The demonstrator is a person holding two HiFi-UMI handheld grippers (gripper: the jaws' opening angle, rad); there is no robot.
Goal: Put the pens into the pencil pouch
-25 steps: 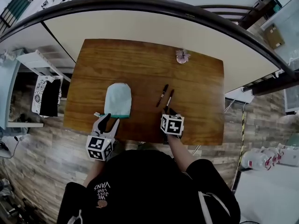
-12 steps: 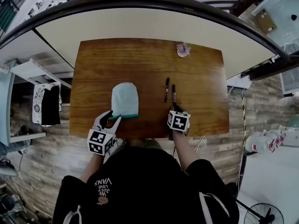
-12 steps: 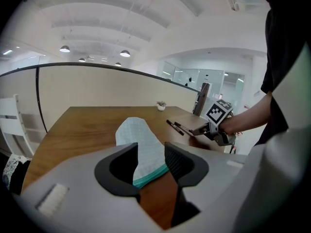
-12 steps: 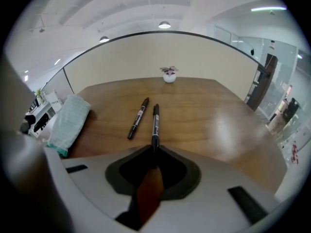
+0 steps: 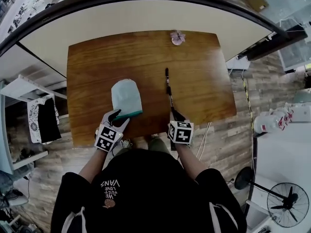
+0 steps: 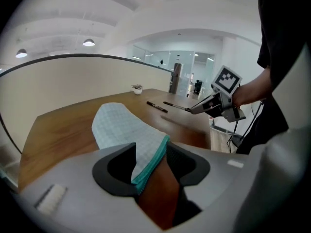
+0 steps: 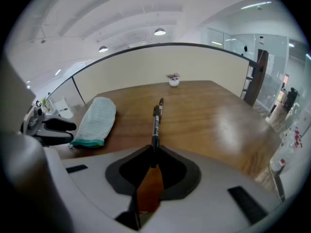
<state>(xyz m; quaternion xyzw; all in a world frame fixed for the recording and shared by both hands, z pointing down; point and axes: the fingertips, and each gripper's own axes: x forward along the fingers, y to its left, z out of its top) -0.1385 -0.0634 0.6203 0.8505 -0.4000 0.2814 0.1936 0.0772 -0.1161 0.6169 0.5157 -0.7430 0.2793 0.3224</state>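
While I am clamping the right gripper [image 5: 173,113] on a pen [image 7: 155,123], its fingers just closing, the left gripper [image 5: 118,116] is just opening, fingers apart, the pencil pouch [image 6: 121,127] lying between them.

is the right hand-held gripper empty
No, the right hand-held gripper has just been closing and now pinches the near end of a black pen.

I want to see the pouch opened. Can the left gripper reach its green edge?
Probably yes. The left gripper's jaws, which have just been opening, stand apart on either side of the pouch's green edge, and nothing lies in between.
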